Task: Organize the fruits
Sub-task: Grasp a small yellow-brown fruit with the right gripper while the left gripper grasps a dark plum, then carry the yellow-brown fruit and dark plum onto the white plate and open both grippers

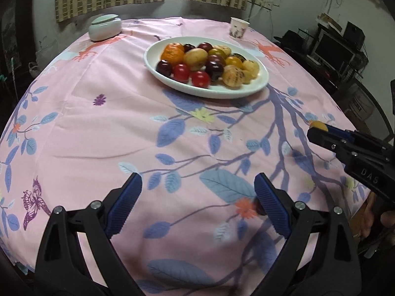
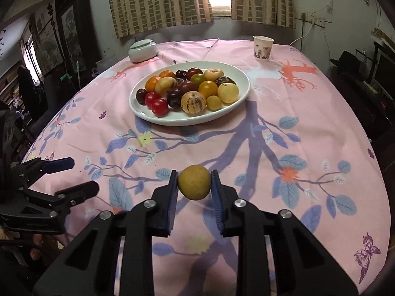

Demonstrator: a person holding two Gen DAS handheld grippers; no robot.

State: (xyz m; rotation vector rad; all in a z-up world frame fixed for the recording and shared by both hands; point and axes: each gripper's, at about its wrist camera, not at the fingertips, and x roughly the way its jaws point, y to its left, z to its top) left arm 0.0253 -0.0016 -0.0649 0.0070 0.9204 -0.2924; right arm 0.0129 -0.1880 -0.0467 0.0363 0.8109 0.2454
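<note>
my left gripper (image 1: 198,206) and right gripper (image 2: 193,188) are matte black plastic frames with triangular cutouts and silver screws. their fingers (image 1: 126,206) carry ribbed blue pads. raised letters "das" mark the right gripper's body at my left view's right edge.

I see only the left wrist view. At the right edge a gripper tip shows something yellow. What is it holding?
Observer: The right gripper is shut on a round yellow-green fruit, a pad on each side.
Operator: Is the fruit resting on the cloth?
Observer: It seems lifted; a blurred shadow lies on the tablecloth beneath.
Operator: And my own gripper?
Observer: The left gripper is open and empty, beside the right one.
</note>
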